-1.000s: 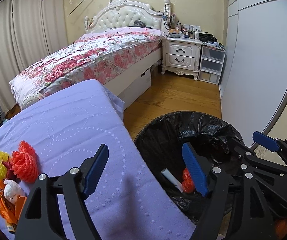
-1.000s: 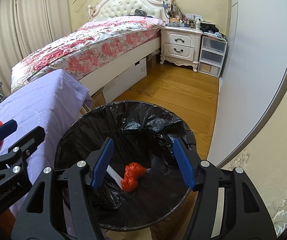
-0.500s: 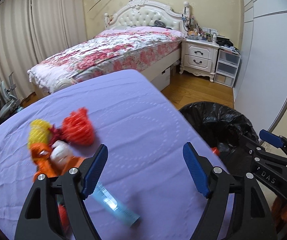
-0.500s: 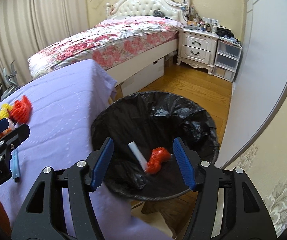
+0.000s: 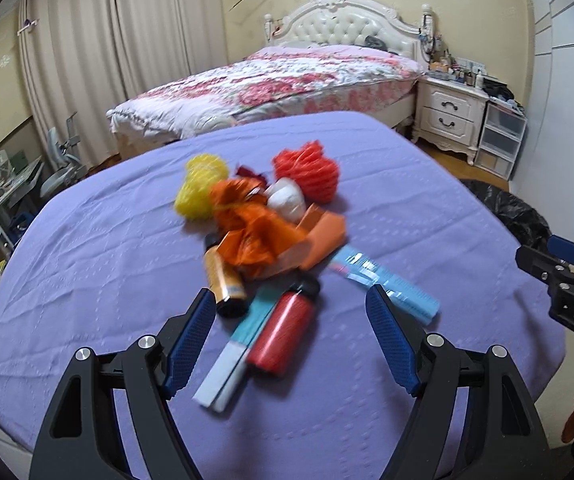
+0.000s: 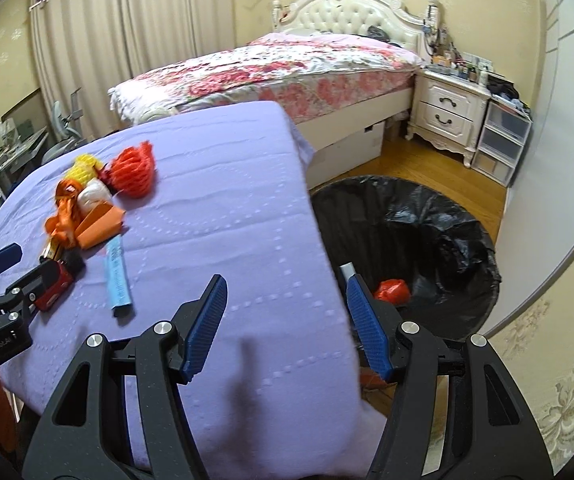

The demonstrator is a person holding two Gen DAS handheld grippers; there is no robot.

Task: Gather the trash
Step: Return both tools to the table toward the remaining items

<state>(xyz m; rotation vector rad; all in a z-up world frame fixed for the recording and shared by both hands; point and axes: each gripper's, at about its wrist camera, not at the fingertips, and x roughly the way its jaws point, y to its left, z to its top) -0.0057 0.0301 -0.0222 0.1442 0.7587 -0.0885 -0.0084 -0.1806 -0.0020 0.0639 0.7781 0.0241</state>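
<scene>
A heap of trash lies near the middle of the purple-covered worktop point(image 5: 87, 248). At its far side sit a yellow mesh net point(image 5: 199, 188) and a red-orange mesh net point(image 5: 309, 174), with a crumpled white wad point(image 5: 287, 200) between them. In front of these lies a crinkled orange wrapper point(image 5: 251, 232), touching an orange carton point(image 5: 321, 236) tipped on its side. A yellow-orange can point(image 5: 225, 282) and a red can point(image 5: 283, 330) lie on their sides, nearer the camera, with a long teal and white box point(image 5: 233, 354) between them. A light blue flat packet point(image 5: 387, 284) lies to the right. Beside the worktop, on the floor, stands a bin with a black bag point(image 6: 407, 232), holding a red scrap point(image 6: 391, 291) and a white strip point(image 6: 347, 269).
</scene>
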